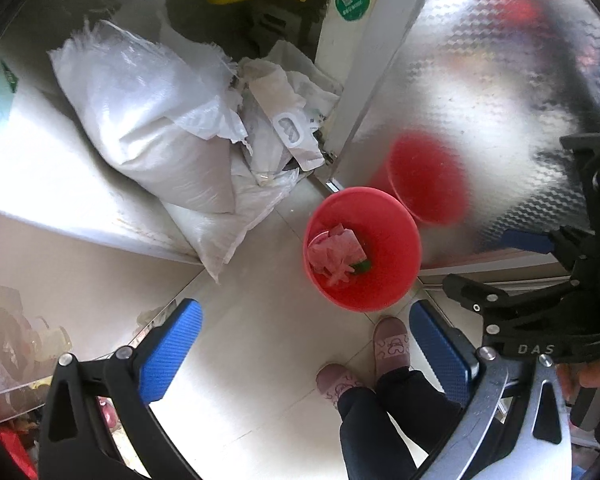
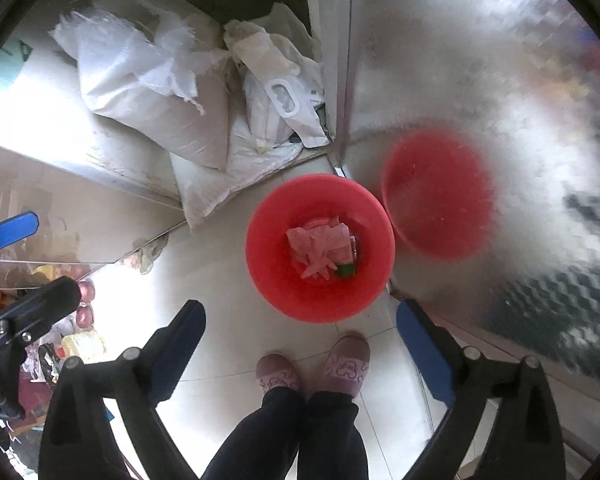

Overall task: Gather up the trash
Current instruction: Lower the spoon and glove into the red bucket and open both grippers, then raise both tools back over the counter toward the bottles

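A red plastic bin (image 1: pixel 384 288) stands on the pale tiled floor, seen from above in both wrist views (image 2: pixel 268 280). Crumpled pinkish paper trash (image 1: pixel 336 252) and a small green scrap (image 1: pixel 362 266) lie inside it; both show in the right wrist view too, paper (image 2: pixel 320 244) and scrap (image 2: pixel 345 270). My left gripper (image 1: pixel 304 344) is open and empty, high above the floor. My right gripper (image 2: pixel 300 352) is open and empty, above the bin's near side. The right gripper's body also shows at the right of the left wrist view (image 1: pixel 540 312).
White woven sacks (image 1: pixel 148 128) and plastic bags (image 1: pixel 284 124) are piled at the back left. A shiny metal door (image 1: pixel 500 100) at the right mirrors the bin. The person's feet in purple slippers (image 2: pixel 312 368) stand just before the bin. Clutter (image 2: pixel 76 336) lies at the left.
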Tool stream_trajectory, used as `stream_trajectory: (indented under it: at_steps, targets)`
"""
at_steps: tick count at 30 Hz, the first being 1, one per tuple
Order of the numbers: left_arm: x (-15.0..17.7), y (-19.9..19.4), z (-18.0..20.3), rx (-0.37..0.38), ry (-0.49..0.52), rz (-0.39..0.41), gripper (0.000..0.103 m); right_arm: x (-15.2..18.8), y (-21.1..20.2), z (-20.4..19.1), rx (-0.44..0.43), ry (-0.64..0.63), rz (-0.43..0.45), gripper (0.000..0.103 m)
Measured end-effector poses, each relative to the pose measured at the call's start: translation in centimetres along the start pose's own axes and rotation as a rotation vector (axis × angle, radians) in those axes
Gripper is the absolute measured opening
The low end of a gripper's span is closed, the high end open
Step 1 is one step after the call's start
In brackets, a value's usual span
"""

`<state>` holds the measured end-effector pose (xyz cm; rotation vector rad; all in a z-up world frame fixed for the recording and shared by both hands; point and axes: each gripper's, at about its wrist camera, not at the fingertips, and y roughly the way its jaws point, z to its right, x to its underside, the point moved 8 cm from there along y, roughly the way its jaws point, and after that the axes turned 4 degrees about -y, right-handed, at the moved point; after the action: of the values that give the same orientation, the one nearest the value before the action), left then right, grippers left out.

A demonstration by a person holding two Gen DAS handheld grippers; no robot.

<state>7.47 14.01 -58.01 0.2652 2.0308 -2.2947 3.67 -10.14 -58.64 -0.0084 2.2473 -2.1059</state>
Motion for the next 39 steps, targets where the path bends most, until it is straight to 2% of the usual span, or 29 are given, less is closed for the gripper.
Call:
stream_trajectory:
  at_steps: [3, 10, 14, 20, 24, 30, 36, 39]
  targets:
    - [0.5, -3.0, 0.3, -0.002, 0.006, 0.010, 0.103, 0.4, -2.7, -1.0, 0.001, -0.046, 0.016, 0.102]
    - [1.7, -12.5, 0.5, -0.007, -0.042, 0.057, 0.103, 0.6, -11.3, -3.1, 0.003, -0.104, 0.085, 0.102]
    - [2.0, -18.7, 1.1, -0.021, -0.031, 0.088, 0.103, 0.3, -17.5, -4.5, -0.001, -0.150, 0.137, 0.102]
    - [0.9, -27.6, 1.5, -0.016, -0.060, 0.161, 0.103, -0.1, -27.0, -5.8, 0.021, -0.189, 0.244, 0.102]
    - [-0.8, -32.7, 2.2, -0.007, -0.041, 0.242, 0.103, -0.6, -32.1, -5.5, 0.027, -0.186, 0.309, 0.102]
    - [-3.2, -37.5, 3.8, 0.000, 0.012, 0.320, 0.103, -1.0, -37.8, -4.0, 0.051, -0.172, 0.398, 0.102]
    - [-5.9, -39.3, 5.8, 0.056, 0.044, 0.356, 0.103, -1.6, -41.1, -1.6, 0.052, -0.091, 0.436, 0.102]
    - [-7.6, -40.3, 7.2, 0.060, 0.076, 0.371, 0.103, -2.6, -42.9, -0.6, 0.059, -0.076, 0.469, 0.102]
